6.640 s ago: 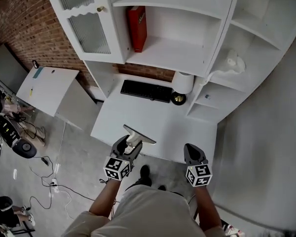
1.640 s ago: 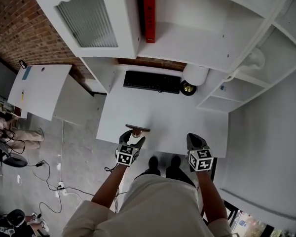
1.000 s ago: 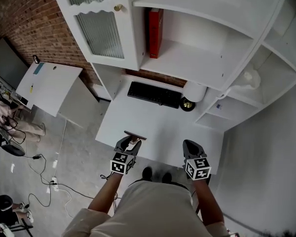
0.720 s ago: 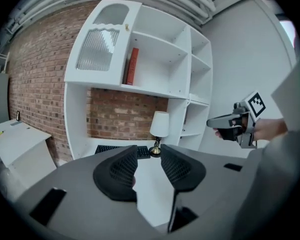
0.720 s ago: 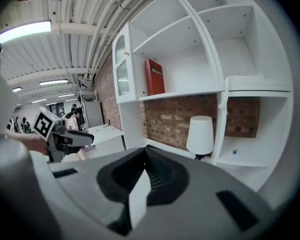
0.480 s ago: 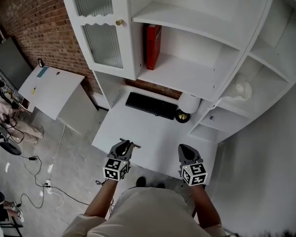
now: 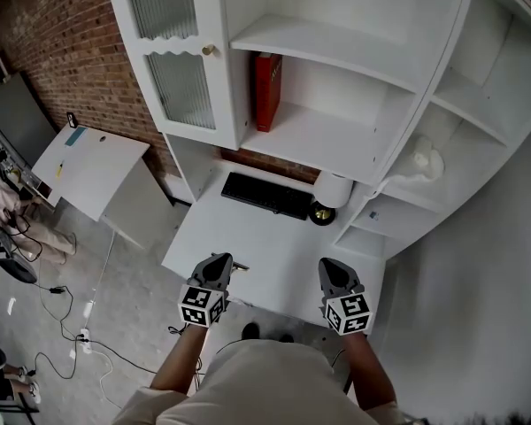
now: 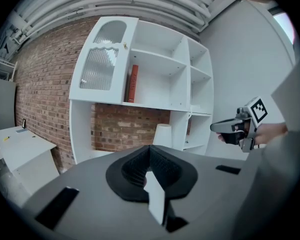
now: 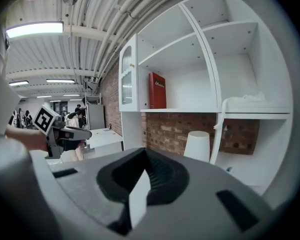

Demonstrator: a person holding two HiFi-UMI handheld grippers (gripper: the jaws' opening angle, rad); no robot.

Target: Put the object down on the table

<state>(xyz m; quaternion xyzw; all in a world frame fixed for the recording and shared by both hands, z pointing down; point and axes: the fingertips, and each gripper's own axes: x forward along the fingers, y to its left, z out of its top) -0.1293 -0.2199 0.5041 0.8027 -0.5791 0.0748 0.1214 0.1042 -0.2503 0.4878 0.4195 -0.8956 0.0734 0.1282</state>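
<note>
The object, a thin flat dark-edged panel (image 7: 240, 266), lies on the white table (image 7: 283, 242) near its front left edge. My left gripper (image 7: 219, 263) hovers just left of it, apart from it. Its jaws have just been closing and now stand shut with nothing between them (image 8: 151, 151). My right gripper (image 7: 329, 269) hangs over the table's front right part, jaws together and empty (image 9: 144, 156). Neither gripper view shows the panel; both look level at the shelf unit. Each gripper sees the other: the right gripper (image 8: 237, 127) and the left gripper (image 9: 65, 133).
A black keyboard (image 7: 265, 196), a white lampshade (image 7: 334, 189) and a round brass piece (image 7: 319, 212) sit at the table's back. A red book (image 7: 266, 91) stands on the shelf above. A white side table (image 7: 84, 158) stands to the left, with cables (image 7: 71, 326) on the floor.
The left gripper, which held the panel above the table, has set it down, let go and closed its jaws. Both grippers have risen and drawn back from the table.
</note>
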